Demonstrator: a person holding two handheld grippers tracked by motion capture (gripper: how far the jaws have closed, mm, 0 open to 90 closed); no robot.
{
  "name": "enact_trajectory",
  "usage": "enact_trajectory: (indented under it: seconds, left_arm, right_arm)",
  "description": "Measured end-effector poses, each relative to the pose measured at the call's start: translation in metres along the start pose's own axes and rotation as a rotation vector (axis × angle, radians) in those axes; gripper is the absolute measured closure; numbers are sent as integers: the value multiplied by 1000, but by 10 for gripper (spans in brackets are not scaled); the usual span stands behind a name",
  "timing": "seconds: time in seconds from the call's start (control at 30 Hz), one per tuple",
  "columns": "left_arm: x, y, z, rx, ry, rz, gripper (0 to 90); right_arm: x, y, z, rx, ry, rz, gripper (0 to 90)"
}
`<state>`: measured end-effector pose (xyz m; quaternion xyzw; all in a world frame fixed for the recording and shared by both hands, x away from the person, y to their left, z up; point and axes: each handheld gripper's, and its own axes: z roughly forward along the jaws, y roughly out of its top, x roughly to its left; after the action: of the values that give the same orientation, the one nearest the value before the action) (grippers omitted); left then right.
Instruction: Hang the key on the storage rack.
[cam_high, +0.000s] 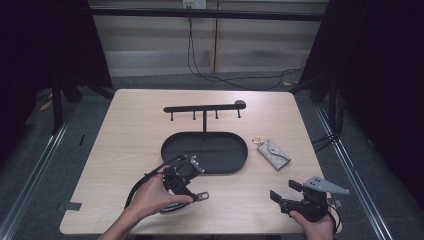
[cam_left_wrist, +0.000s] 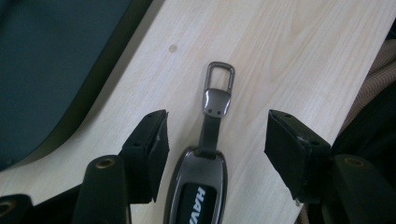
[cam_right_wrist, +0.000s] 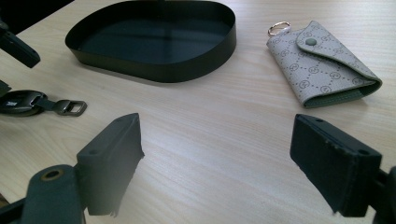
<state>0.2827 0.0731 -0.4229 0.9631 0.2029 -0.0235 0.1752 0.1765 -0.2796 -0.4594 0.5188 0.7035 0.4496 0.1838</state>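
Note:
A black car key fob (cam_left_wrist: 201, 191) with a short strap and a metal buckle (cam_left_wrist: 219, 77) lies flat on the wooden table (cam_high: 140, 125). My left gripper (cam_left_wrist: 217, 123) hovers over it, open, one jaw on each side of the strap and neither pad touching it. In the high view the left gripper (cam_high: 184, 189) sits just in front of the black oval tray (cam_high: 220, 150). My right gripper (cam_high: 284, 190) rests near the front right edge, open, with bare table between its jaws (cam_right_wrist: 217, 128). It faces the key fob (cam_right_wrist: 18, 101) at far left.
A grey patterned key pouch (cam_high: 274, 154) with a metal ring lies right of the tray; it appears as the pouch (cam_right_wrist: 322, 65) ahead of my right gripper. A black hook rack (cam_high: 205, 107) rises behind the tray. The tray's wall (cam_right_wrist: 154, 70) is low.

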Motion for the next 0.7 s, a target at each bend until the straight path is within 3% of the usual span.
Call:
enact_trajectory:
  seconds: [0.03, 0.1, 0.23, 0.47, 0.7]
  left_arm:
    - [0, 2, 1, 2, -5, 3, 405]
    - [-4, 6, 4, 12, 0, 50, 478]
    - [-6, 12, 6, 23, 1, 52, 459]
    - [-2, 21, 18, 97, -16, 35, 430]
    - [6, 26, 29, 134, -22, 38, 513]
  right_arm:
    - [0, 0, 0, -1, -2, -2, 170]
    - [0, 0, 0, 0, 0, -4, 170]
    - [0, 0, 0, 0, 7, -8, 169]
    - [2, 0, 0, 2, 11, -17, 169]
    - [1, 0, 0, 7, 13, -17, 169]
